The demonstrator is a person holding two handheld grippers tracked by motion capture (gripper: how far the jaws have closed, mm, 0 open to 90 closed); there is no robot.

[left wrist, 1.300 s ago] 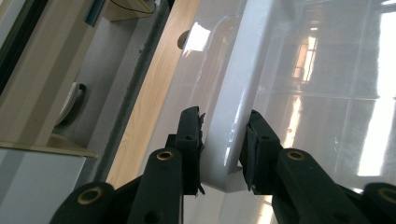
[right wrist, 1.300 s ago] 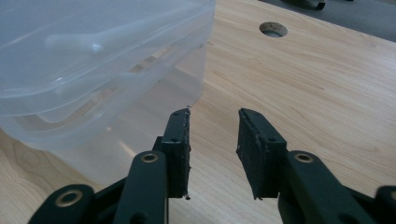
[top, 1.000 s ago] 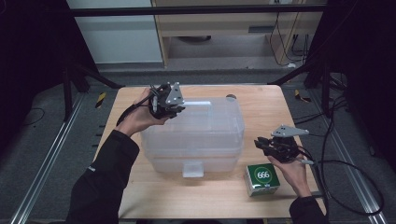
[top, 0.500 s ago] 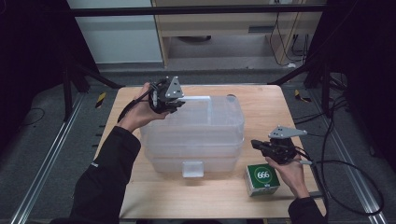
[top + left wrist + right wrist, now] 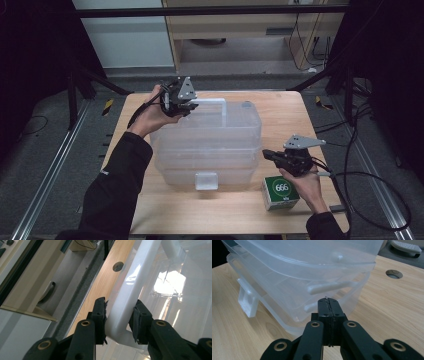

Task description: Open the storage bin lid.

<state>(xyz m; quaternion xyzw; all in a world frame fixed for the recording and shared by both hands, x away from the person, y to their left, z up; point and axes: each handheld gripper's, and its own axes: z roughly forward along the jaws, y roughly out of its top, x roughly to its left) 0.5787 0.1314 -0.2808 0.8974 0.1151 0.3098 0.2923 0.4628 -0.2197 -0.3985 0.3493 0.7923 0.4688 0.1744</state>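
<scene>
A clear plastic storage box with a lid stands in the middle of the wooden table. Its white handle runs along the top at the far side. My left gripper is shut on that handle near its left corner; in the left gripper view the handle sits between the two pads. My right gripper is shut with nothing in it, its tips just off the box's right wall. In the right gripper view the shut tips point at the box's side ribs.
A small green carton marked 666 stands near the table's front right, right under my right hand. The box's front latch hangs at its near side. A round cable hole lies in the tabletop. Metal frame rails flank the table.
My left gripper has risen slightly with the handle in it. The right gripper has edged a little left toward the box's side.
</scene>
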